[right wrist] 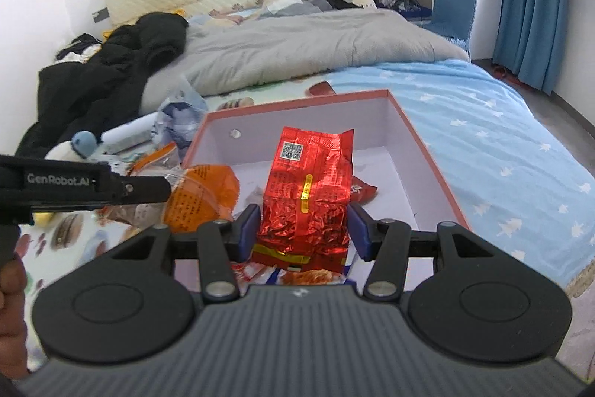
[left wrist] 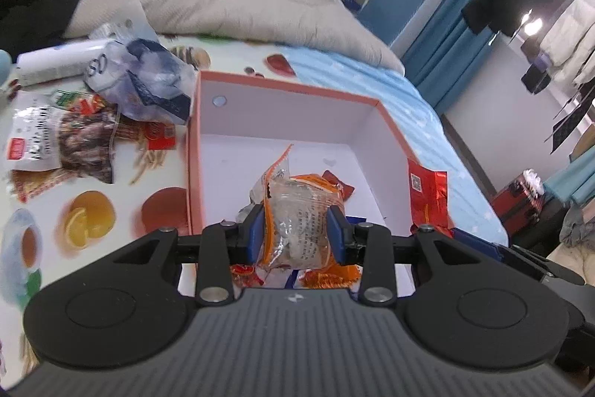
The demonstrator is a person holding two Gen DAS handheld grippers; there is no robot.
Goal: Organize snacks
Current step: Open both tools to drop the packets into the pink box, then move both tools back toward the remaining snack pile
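Left wrist view: left gripper (left wrist: 296, 232) pinching a clear, orange-edged plastic snack packet (left wrist: 297, 222) above the open pink-rimmed white cardboard box (left wrist: 293, 116); orange and red wrappers (left wrist: 340, 188) lying inside.

Right wrist view: right gripper (right wrist: 303, 231) clamped on a crinkled red foil pouch (right wrist: 310, 196), held over the same box; small red wrapper (right wrist: 364, 190) on its floor.

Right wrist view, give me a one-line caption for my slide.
Right gripper holds a red foil packet between its fingers above the open pink-rimmed box on the bed.
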